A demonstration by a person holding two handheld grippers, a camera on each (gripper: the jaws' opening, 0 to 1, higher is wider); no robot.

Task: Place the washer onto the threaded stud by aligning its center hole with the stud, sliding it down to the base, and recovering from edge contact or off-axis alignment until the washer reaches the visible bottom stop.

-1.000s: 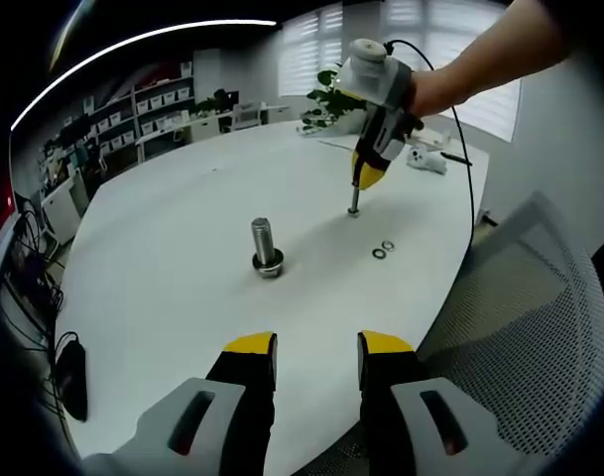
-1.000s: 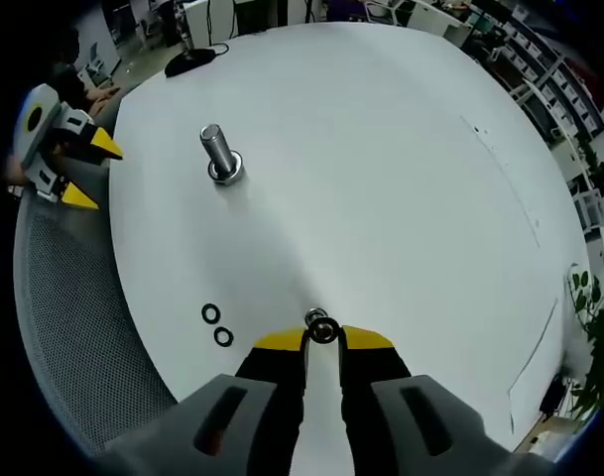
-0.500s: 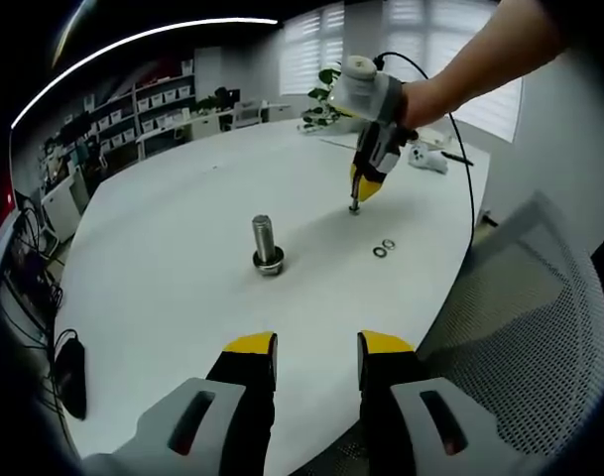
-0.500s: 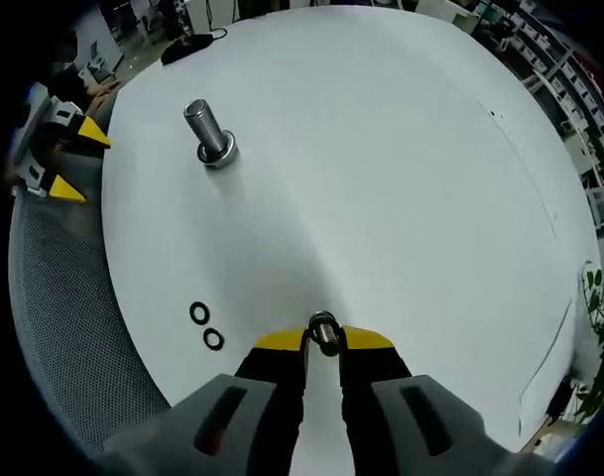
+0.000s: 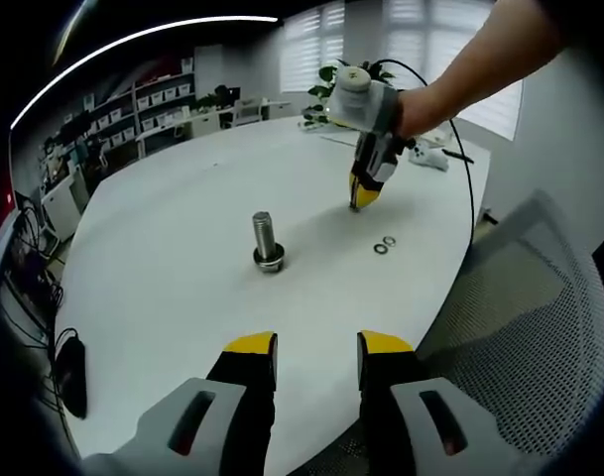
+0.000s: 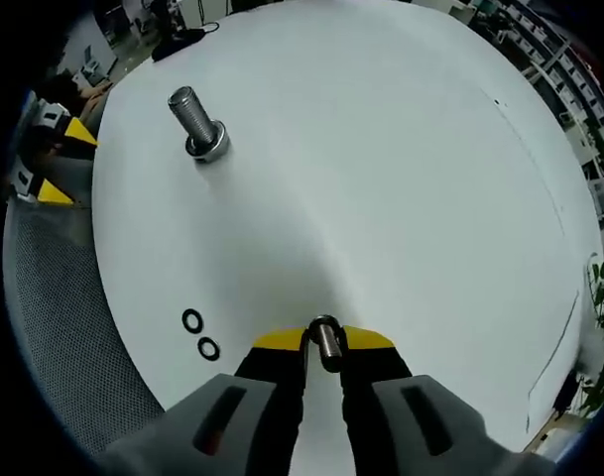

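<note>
While a small bolt [image 6: 325, 342] is clenched between the fingers of the right gripper [image 6: 323, 340] at lower centre of the right gripper view, no washer has yet been taken up. Two washers [image 6: 200, 335] lie loose on the counter [image 6: 381, 178] at lower left, well apart from the stud [image 6: 194, 121] standing at upper left. The step in hand is judged preparatory; next, a washer would need to be grasped and centred over the stud. The left gripper [image 5: 315, 352] is held released. Whether a washer already sits at the stud's base cannot be told; the bolt's tip is hidden.
</note>
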